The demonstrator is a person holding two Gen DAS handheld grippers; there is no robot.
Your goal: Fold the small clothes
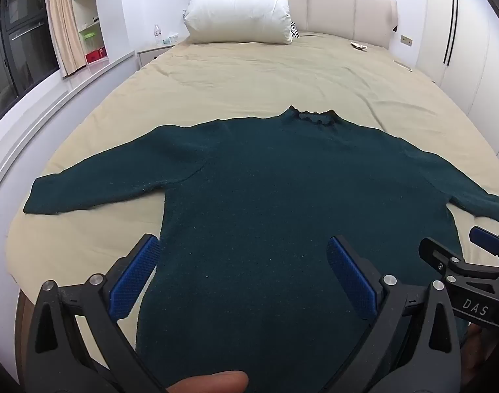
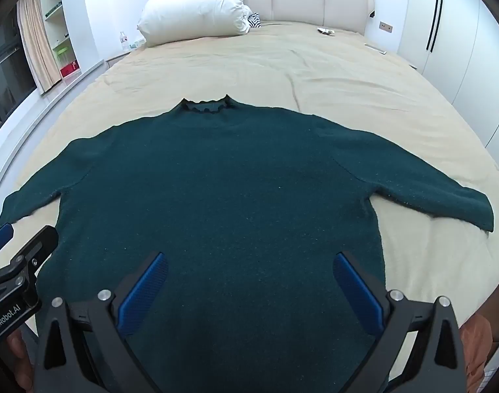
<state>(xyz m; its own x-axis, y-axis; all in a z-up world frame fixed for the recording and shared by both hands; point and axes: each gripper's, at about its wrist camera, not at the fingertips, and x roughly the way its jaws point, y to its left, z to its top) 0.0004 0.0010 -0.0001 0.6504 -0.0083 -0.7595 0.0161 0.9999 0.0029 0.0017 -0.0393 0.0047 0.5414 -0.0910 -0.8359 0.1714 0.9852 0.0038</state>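
A dark green sweater [image 1: 282, 177] lies flat on the beige bed, collar away from me, both sleeves spread out to the sides. It also shows in the right wrist view [image 2: 223, 180]. My left gripper [image 1: 242, 278] is open and empty, hovering over the sweater's lower left part near the hem. My right gripper [image 2: 249, 291] is open and empty over the lower right part. The right gripper also shows at the right edge of the left wrist view [image 1: 472, 258]. The left gripper shows at the left edge of the right wrist view [image 2: 16, 252]. The hem itself is hidden below the grippers.
The beige bed sheet [image 1: 249, 75] stretches to a padded headboard [image 1: 347, 9]. A white pillow [image 1: 239, 13] lies at the head. A nightstand with a bottle [image 1: 156, 31] and a window ledge [image 1: 52, 98] are on the left, white wardrobes [image 1: 462, 32] on the right.
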